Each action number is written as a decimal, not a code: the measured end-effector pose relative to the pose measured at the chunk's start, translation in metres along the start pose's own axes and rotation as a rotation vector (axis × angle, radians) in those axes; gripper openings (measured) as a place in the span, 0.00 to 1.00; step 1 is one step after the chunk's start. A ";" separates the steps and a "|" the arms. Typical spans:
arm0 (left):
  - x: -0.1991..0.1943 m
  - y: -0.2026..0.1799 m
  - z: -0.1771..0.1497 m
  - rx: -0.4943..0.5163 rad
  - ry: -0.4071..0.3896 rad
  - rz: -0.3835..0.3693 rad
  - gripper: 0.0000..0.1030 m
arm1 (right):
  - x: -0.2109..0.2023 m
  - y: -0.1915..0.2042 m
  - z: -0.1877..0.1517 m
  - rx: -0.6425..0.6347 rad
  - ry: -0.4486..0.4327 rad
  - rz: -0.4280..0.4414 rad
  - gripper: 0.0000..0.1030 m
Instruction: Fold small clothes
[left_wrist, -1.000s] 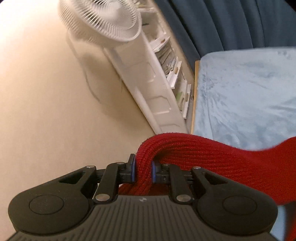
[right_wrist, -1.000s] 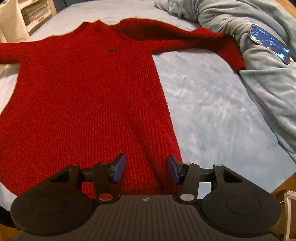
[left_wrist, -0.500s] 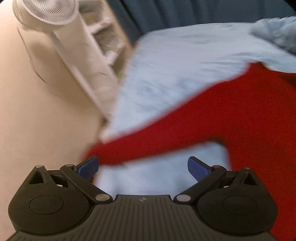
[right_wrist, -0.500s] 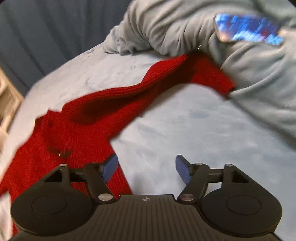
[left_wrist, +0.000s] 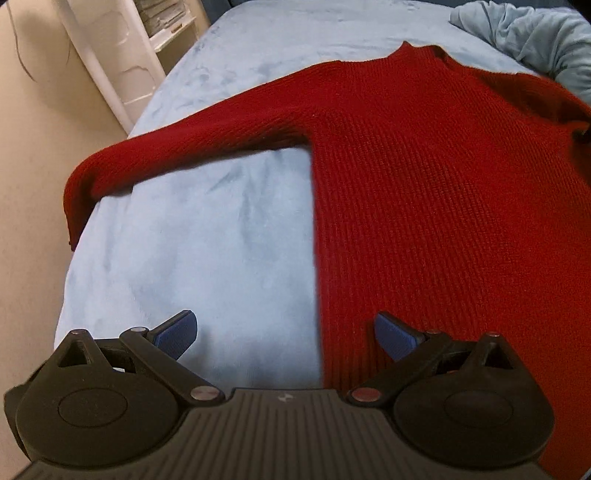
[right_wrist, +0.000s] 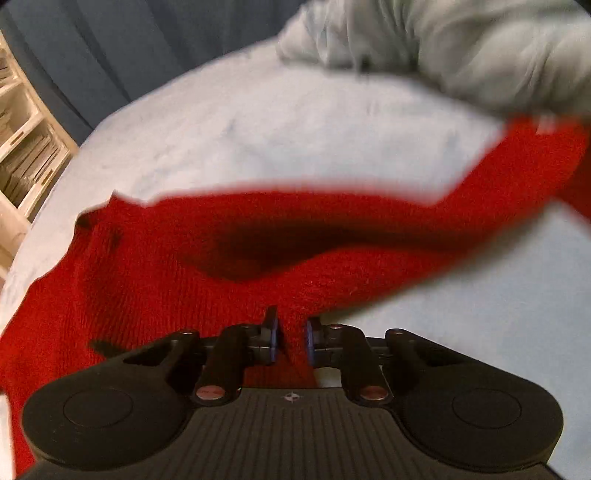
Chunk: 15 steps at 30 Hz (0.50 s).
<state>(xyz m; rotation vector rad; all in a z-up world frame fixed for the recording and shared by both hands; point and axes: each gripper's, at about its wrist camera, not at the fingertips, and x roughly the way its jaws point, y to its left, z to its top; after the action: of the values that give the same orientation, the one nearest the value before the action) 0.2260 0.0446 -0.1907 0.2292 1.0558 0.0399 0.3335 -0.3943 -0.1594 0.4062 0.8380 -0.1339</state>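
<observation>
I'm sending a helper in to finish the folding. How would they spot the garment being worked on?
Look at the pale blue bedspread. Spread flat across it lies the red knit sweater, one sleeve trailing over the bed's edge. It is the only red, ribbed thing; the crumpled grey blanket beside it is plain.

Lit softly and evenly, warm and indoor in tone, with no glare anywhere. Sharp in the left wrist view: crisp knit ribs on the red sweater (left_wrist: 424, 192), a faint shadow under its sleeve on the blue blanket (left_wrist: 207, 229). Smeared by motion in the right wrist view, especially the sweater's edges and the grey bedding (right_wrist: 461, 48); deep shadow inside a fold. Bent strongly at the edges by the fisheye, dark in the corners.
</observation>
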 end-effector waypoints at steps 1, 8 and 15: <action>0.001 -0.001 0.000 0.005 -0.003 0.005 0.99 | -0.007 -0.013 0.009 0.050 -0.036 -0.032 0.13; 0.004 0.003 -0.006 -0.002 0.018 0.019 0.99 | 0.019 -0.039 -0.010 0.058 -0.014 -0.075 0.34; 0.001 0.004 -0.019 -0.042 0.042 -0.014 0.99 | -0.079 -0.070 -0.052 0.200 -0.056 0.024 0.57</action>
<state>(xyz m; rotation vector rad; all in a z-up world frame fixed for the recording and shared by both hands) 0.2100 0.0517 -0.1999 0.1839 1.0972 0.0541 0.2259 -0.4411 -0.1522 0.5973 0.7665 -0.2071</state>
